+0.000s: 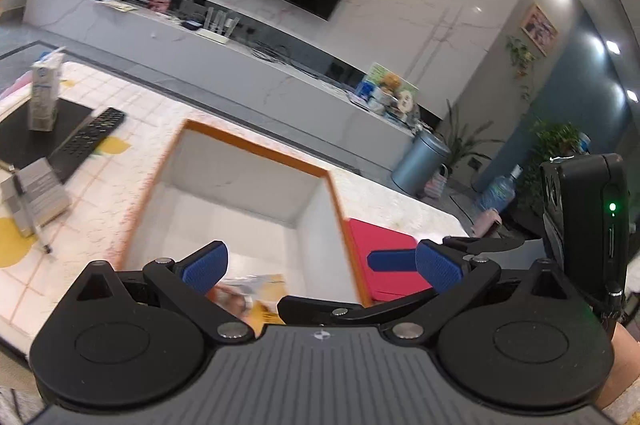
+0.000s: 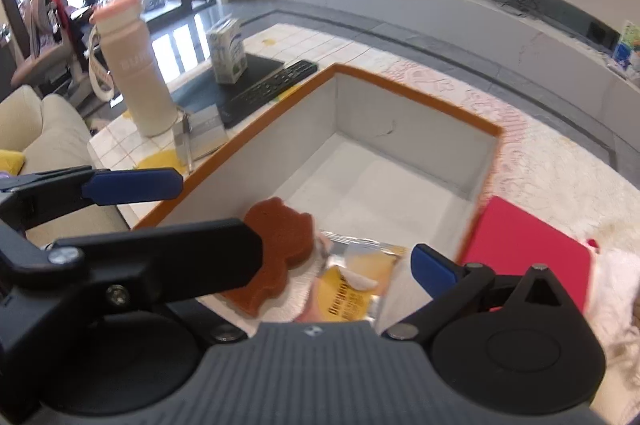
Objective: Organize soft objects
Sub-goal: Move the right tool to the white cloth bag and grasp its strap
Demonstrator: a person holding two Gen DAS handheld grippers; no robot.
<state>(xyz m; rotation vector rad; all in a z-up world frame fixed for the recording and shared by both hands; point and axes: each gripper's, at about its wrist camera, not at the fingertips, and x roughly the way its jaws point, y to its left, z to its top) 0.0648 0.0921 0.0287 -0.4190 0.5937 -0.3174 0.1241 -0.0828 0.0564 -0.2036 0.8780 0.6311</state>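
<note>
A white box with an orange rim (image 1: 256, 145) (image 2: 416, 97) stands on the patterned table. In its near corner lie a brown sponge-like piece (image 2: 280, 245), a yellow-and-clear packet (image 2: 356, 289) (image 1: 248, 289) and some white cloth (image 2: 304, 285). My left gripper (image 1: 320, 269) hangs open over that corner with nothing between its blue pads. My right gripper (image 2: 320, 265) is open above the same items and holds nothing. Its left finger is hidden behind the left gripper, whose blue finger (image 2: 136, 185) crosses the view. A red flat pad (image 1: 384, 265) (image 2: 524, 253) lies right of the box.
Left of the box stand a milk carton (image 2: 228, 49) on a black mat, a remote (image 2: 268, 89), a pale bottle (image 2: 132, 73) and a small grey box (image 1: 38, 193). A white fluffy thing (image 2: 612, 285) lies beyond the red pad. A cream sofa (image 2: 40, 129) borders the left.
</note>
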